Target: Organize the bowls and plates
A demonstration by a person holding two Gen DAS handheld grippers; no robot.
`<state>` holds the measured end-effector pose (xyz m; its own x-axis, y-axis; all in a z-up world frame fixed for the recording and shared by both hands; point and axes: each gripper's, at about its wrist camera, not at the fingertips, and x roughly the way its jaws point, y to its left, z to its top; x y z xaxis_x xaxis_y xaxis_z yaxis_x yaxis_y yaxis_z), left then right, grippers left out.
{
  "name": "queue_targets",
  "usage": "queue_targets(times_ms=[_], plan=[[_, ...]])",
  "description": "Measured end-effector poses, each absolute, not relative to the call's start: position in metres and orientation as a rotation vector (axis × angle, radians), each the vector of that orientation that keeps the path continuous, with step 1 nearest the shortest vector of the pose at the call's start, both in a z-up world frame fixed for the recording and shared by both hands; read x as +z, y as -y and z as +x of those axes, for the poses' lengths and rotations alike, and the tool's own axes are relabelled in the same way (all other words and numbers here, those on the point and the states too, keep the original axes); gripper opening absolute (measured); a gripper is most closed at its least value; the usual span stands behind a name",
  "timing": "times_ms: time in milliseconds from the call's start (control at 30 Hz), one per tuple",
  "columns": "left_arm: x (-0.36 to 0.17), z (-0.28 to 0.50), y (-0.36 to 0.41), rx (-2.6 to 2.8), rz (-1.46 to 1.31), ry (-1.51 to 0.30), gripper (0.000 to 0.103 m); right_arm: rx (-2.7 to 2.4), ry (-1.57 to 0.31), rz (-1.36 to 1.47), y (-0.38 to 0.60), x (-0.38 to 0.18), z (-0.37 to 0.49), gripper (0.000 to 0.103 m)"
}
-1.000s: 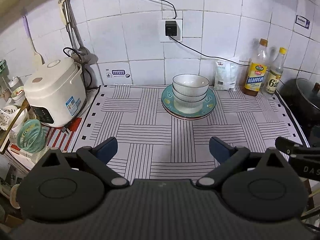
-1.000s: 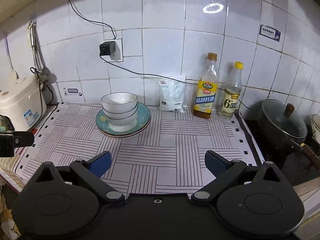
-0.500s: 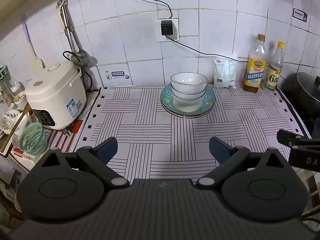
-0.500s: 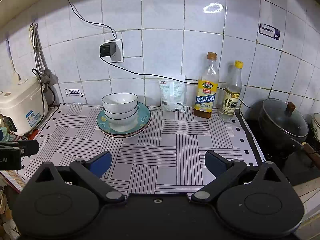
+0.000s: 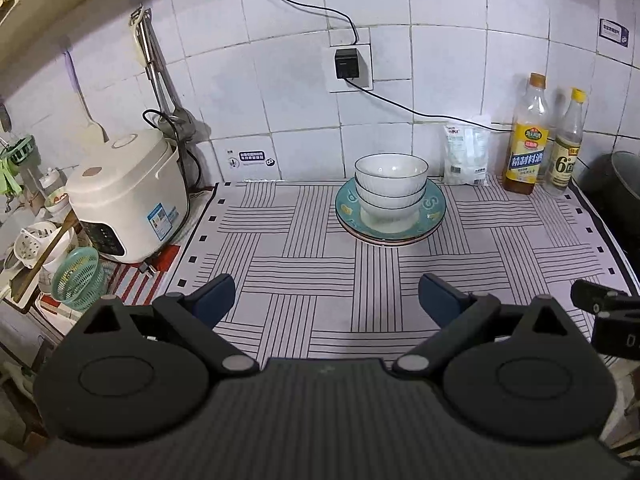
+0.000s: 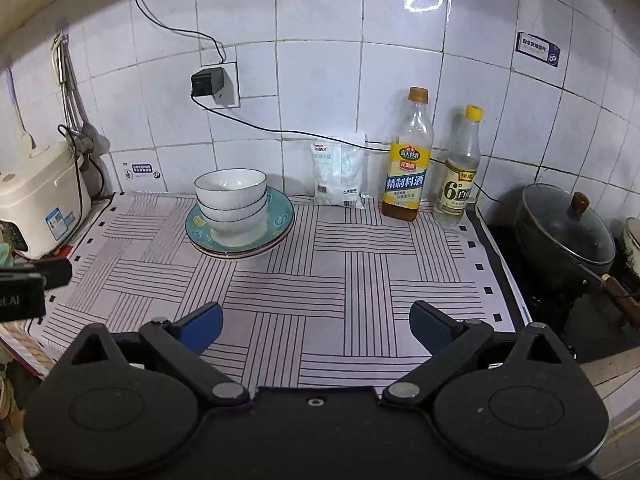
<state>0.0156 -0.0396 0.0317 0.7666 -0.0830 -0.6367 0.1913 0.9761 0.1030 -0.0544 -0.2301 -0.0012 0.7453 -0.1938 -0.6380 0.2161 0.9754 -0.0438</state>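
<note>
Three white bowls [image 5: 391, 184] sit nested, mouths up, in an upright stack on the plates [image 5: 434, 216], a teal one over at least one more whose rim shows beneath. The whole pile stands toward the back of the striped mat [image 5: 304, 272] on the tabletop, well apart from both grippers.

Going left to right in the left wrist view: a green basket [image 5: 76, 278] and assorted kitchenware at the edge, a white rice cooker [image 5: 128, 196], hanging utensils [image 5: 154, 68] on the tiled wall, a wall socket with a black plug [image 5: 347, 63], the stack, a white pouch [image 5: 467, 156], and two bottles [image 5: 528, 140]. The left gripper [image 5: 326, 300] hovers over the mat's near edge, jaws spread wide and empty. Part of the right gripper pokes in at the far right.

Only the right wrist view shows the dark lidded pot [image 6: 564, 228] in full, on the stove past the bottles; the basket does not show there. The right gripper [image 6: 316, 326] is likewise wide apart, holding nothing, with the stack [image 6: 236, 204] ahead to its left.
</note>
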Motion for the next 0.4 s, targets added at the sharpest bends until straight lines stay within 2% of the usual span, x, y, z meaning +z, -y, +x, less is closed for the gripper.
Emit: queue_targets(times_ms=[400], plan=[[0.029,0.015,0.046,-0.141,0.158,-0.695,0.099,-0.226,-0.71,0.057,0.241,-0.003,-0.058,0.101]])
